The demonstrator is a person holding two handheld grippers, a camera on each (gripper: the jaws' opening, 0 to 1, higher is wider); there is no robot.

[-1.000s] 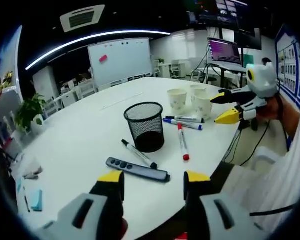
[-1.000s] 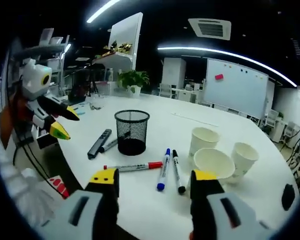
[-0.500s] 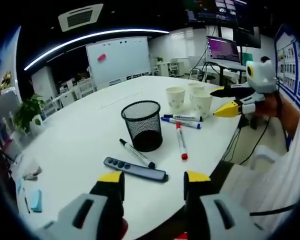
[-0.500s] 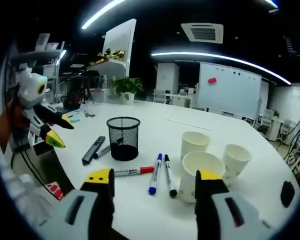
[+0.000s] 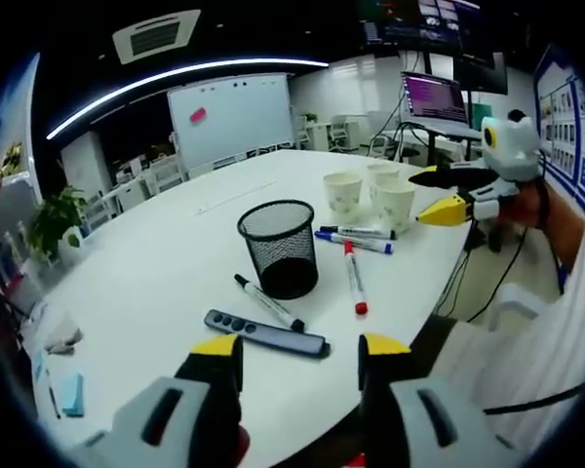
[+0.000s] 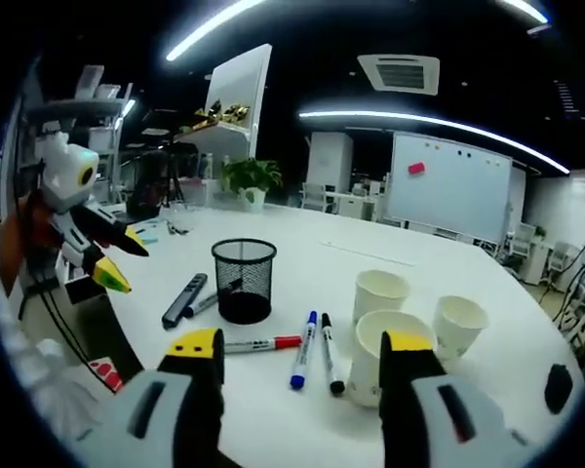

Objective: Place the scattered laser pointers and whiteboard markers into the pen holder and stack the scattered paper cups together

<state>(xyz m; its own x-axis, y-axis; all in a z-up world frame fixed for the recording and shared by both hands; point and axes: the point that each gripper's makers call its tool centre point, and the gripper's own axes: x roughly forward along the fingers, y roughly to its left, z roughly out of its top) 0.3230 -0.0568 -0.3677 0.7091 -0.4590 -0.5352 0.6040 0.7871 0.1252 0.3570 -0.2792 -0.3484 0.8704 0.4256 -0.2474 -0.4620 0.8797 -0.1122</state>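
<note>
A black mesh pen holder [image 5: 280, 246] [image 6: 244, 281] stands mid-table, empty. Beside it lie a dark laser pointer [image 5: 266, 331] [image 6: 183, 298], a black marker [image 5: 269, 301] [image 6: 211, 299], a red marker [image 5: 354, 275] [image 6: 263, 343], a blue marker [image 5: 357, 242] [image 6: 302, 362] and another black marker [image 5: 361, 232] [image 6: 329, 364]. Three paper cups [image 5: 345, 193] [image 6: 380, 292] stand apart; the nearest cup [image 6: 388, 355] sits just ahead of my right gripper [image 6: 300, 353]. My left gripper [image 5: 299, 353] hovers open just short of the laser pointer. Both are empty.
The white round table [image 5: 156, 263] ends at a near edge [image 6: 205, 429] below my jaws. A blue notepad [image 5: 70, 392] lies at the left rim, a small black object [image 6: 556, 384] at the right. A plant [image 6: 249, 177] and whiteboard [image 6: 450, 185] stand behind.
The right gripper has drifted forward toward the nearest cup and tilted slightly. The left gripper has barely moved. Nothing on the table has shifted.
</note>
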